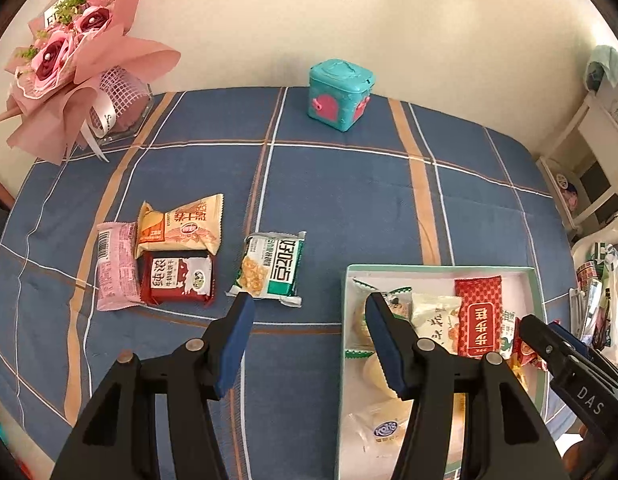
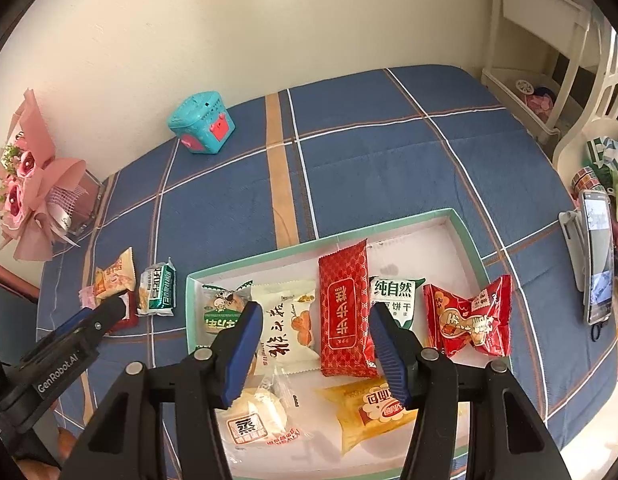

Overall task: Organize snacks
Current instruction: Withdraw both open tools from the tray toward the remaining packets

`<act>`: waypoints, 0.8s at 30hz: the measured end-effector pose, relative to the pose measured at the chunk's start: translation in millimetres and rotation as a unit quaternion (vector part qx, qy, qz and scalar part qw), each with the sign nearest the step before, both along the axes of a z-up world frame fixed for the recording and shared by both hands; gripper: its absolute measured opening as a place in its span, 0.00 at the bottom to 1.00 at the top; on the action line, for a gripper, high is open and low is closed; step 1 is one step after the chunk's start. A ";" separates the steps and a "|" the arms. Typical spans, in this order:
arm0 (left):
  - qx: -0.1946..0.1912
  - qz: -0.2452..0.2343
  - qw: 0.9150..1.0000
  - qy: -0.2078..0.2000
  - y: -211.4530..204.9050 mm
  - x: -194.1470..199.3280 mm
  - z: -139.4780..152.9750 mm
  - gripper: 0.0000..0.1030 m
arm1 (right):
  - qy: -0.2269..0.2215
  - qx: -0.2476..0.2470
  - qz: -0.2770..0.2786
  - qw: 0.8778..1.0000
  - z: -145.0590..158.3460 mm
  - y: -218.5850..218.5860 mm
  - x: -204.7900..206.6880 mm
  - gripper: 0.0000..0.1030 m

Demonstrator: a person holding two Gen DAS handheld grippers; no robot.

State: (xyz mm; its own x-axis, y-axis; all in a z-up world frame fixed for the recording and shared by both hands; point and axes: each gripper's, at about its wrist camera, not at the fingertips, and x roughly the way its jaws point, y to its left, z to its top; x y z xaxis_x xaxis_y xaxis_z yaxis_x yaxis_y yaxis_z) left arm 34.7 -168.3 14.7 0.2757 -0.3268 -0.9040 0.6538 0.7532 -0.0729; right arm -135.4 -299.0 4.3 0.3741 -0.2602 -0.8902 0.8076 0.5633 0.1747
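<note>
A white tray with a green rim (image 1: 437,267) (image 2: 321,240) holds several snack packets, among them a long red packet (image 2: 343,312) (image 1: 479,316). On the cloth to its left lie a green-and-white packet (image 1: 271,266) (image 2: 159,290), an orange packet (image 1: 179,224), a dark red packet (image 1: 177,280) and a pink packet (image 1: 113,266). My left gripper (image 1: 309,300) is open and empty, between the green-and-white packet and the tray. My right gripper (image 2: 315,310) is open and empty, over the tray, its fingers either side of the long red packet.
A teal toy box (image 1: 339,94) (image 2: 201,122) stands at the back by the wall. A pink bouquet in a glass holder (image 1: 77,76) (image 2: 33,196) stands at the back left. A phone on a stand (image 2: 597,256) and a white shelf (image 2: 549,60) are on the right.
</note>
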 end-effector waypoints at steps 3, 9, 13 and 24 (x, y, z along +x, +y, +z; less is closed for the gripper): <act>0.012 0.009 1.000 -0.002 0.9 2.7 -5.0 0.77 | 0.005 0.001 0.003 1.000 -4.0 0.1 1.7 0.69; 0.026 0.023 0.999 -0.012 6.3 8.7 -12.7 0.88 | 0.016 -0.001 0.012 1.000 -11.2 1.8 4.9 0.80; 0.031 0.029 0.999 -0.018 9.4 12.0 -15.5 0.91 | 0.020 -0.006 0.019 1.000 -12.6 3.3 6.8 0.95; 0.045 0.050 0.997 -0.033 16.0 19.8 -19.5 0.98 | 0.031 -0.011 0.022 0.999 -19.9 6.6 9.9 1.00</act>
